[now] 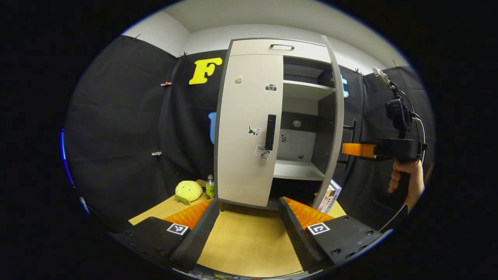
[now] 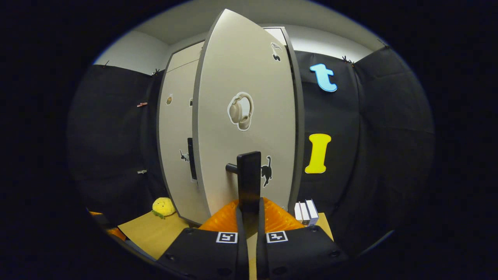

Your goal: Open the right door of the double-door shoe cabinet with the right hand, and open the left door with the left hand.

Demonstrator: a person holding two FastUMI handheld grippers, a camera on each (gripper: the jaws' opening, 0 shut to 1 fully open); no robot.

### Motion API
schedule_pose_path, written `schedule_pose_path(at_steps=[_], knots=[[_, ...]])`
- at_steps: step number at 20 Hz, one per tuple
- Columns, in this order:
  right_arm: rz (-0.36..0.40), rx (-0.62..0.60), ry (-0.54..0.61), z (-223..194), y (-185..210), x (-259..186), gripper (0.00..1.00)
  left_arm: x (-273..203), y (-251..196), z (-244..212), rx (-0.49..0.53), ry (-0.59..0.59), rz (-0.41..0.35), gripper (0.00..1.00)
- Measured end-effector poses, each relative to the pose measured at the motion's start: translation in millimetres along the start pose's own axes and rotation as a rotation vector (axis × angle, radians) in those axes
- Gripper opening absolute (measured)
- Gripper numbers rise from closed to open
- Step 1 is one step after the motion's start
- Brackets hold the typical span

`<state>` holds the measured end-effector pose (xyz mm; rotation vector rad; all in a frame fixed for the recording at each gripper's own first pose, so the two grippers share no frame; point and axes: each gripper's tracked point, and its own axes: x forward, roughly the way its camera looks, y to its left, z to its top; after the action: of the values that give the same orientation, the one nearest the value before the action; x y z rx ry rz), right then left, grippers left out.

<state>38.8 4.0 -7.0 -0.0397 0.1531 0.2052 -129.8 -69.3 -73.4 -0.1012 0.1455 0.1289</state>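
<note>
Here, right gripper jaws clamped on right door handle — left gripper jaws wide, empty.

Yellow plush toy beside green bottle; books.

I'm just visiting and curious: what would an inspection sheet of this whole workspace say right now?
Surface: wooden table, bare in front.
Job's things: shoe cabinet; right door swung open, left door closed.
Clutter: yellow plush toy, green bottle, boxes.
Grippers: right tool shut on right door handle; left tool open, short of the cabinet.
Cables: one on the right tool.
Surroundings: black cloth walls.
</note>
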Motion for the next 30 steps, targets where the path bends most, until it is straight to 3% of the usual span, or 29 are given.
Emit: schedule_pose_path(at_steps=[3,6,7,8,9,13,20,27,29,30], knots=[[-0.061,0.000,-0.008,1,-35,-14,0.12,-6,-12,0,0.006,-0.008,0.003,0.95],[-0.171,-0.031,-0.022,-2,-90,-24,0.10,-10,-24,-1,0.009,-0.009,-0.012,0.95],[-0.157,-0.016,-0.020,-1,-100,-25,0.10,-10,-27,-1,0.013,-0.008,-0.016,0.95],[-0.083,0.045,0.001,-4,-87,-28,0.06,-10,-29,-2,0.016,-0.004,-0.022,0.95],[-0.061,0.083,0.024,-9,-78,-30,0.08,-10,-31,-3,0.020,0.001,-0.027,0.95],[-0.130,-0.055,-0.008,-9,-87,-34,0.09,-7,-37,-1,0.011,0.007,-0.047,0.95],[-0.164,-0.019,0.010,-10,-73,-67,0.08,24,-14,7,0.021,0.018,-0.083,0.95],[-0.186,-0.001,-0.011,-5,-4,-79,0.08,89,32,32,0.038,0.009,-0.139,0.95],[-0.190,0.031,-0.016,-5,20,-74,0.18,107,43,38,0.041,0.003,-0.160,0.95],[-0.189,0.039,-0.019,-5,33,-69,0.28,116,48,42,0.040,0.000,-0.176,0.95]])
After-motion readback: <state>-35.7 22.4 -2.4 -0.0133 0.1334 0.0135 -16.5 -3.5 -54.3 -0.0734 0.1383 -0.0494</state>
